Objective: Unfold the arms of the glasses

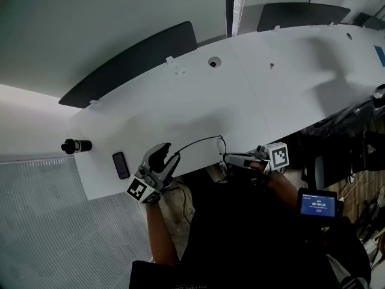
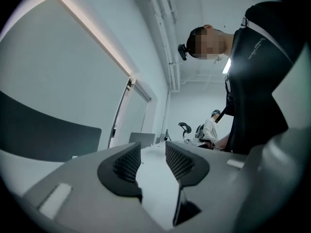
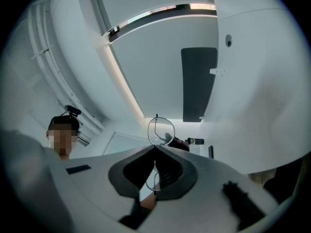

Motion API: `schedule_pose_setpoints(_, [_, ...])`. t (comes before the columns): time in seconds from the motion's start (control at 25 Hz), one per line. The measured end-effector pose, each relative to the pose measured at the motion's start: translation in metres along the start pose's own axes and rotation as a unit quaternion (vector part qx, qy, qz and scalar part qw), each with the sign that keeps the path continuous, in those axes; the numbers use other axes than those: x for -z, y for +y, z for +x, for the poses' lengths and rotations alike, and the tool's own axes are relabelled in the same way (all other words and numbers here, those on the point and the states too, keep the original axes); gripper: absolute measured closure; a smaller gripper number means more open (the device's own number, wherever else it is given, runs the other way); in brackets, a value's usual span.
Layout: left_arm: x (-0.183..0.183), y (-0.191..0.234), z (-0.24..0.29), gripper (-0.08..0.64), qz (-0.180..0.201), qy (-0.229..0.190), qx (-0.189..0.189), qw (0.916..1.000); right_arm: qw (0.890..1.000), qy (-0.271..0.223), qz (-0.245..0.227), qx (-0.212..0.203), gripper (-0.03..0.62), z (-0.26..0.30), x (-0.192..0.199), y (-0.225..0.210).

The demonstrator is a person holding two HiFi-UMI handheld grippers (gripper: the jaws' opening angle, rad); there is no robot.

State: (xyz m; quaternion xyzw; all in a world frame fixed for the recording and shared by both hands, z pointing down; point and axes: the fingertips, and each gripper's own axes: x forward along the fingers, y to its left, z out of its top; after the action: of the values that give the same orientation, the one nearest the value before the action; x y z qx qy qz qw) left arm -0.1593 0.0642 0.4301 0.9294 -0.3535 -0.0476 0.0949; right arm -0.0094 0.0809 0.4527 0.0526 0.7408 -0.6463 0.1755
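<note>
Thin wire-rimmed glasses (image 1: 212, 142) hang in the air just over the white table's (image 1: 271, 95) near edge. My right gripper (image 1: 226, 158) is shut on their frame. In the right gripper view one round lens (image 3: 161, 130) sticks out past the closed jaw tips (image 3: 155, 147) and the other lens shows between the pads. One slim arm (image 1: 191, 144) of the glasses reaches left toward my left gripper (image 1: 163, 154). In the left gripper view that gripper (image 2: 151, 145) is open, with only the table top seen between its ridged pads (image 2: 127, 165).
A black phone (image 1: 121, 165) and a short black cylinder (image 1: 76, 145) lie on the table's left end. A cable hole (image 1: 212, 62) is further back. Dark chair backs (image 1: 129, 65) stand behind the table. A small screen device (image 1: 319, 204) sits at lower right.
</note>
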Motion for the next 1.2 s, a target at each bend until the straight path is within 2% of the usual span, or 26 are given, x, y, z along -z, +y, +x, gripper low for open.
schedule_pose_setpoints(0.2, [0.002,-0.016,0.006,0.410,0.000,-0.007,0.024,0.9997,1.000,-0.004,-0.001,0.018,0.581,-0.005,0.001,-0.008])
schedule_pose_setpoints(0.36, [0.000,-0.010,0.008,0.461,0.000,-0.011,0.021,0.9997,1.000,-0.002,0.000,0.020,0.581,-0.004,0.001,-0.008])
schedule_pose_setpoints(0.44, [-0.001,-0.007,0.008,0.518,0.000,-0.013,0.012,0.9998,1.000,0.000,0.000,0.020,0.581,-0.004,0.002,-0.007])
schedule_pose_setpoints(0.72, [0.005,-0.004,0.007,0.518,-0.011,-0.019,0.006,0.9997,1.000,-0.001,0.009,0.002,0.581,-0.005,0.007,-0.005])
schedule_pose_setpoints(0.8, [0.003,-0.003,0.008,0.515,-0.020,-0.028,0.009,0.9994,1.000,-0.003,0.007,0.019,0.581,-0.006,0.006,-0.009])
schedule_pose_setpoints(0.88, [-0.005,0.001,0.006,0.465,-0.038,-0.058,0.006,0.9976,0.999,-0.015,0.009,0.032,0.581,-0.010,0.003,-0.014])
schedule_pose_setpoints(0.96, [-0.011,0.014,-0.003,0.440,-0.064,-0.093,-0.021,0.9934,0.999,-0.033,0.016,0.038,0.581,-0.015,-0.004,-0.018])
schedule_pose_setpoints(1.08, [-0.013,0.035,-0.023,0.440,-0.103,-0.130,-0.084,0.9826,0.996,-0.067,0.030,0.058,0.581,-0.022,-0.015,-0.027])
schedule_pose_setpoints(1.16, [-0.003,0.040,-0.033,0.442,-0.107,-0.123,-0.108,0.9806,0.992,-0.085,0.037,0.081,0.581,-0.026,-0.022,-0.039])
schedule_pose_setpoints(1.2, [0.005,0.037,-0.033,0.442,-0.105,-0.109,-0.110,0.9824,0.991,-0.088,0.038,0.094,0.581,-0.027,-0.024,-0.044])
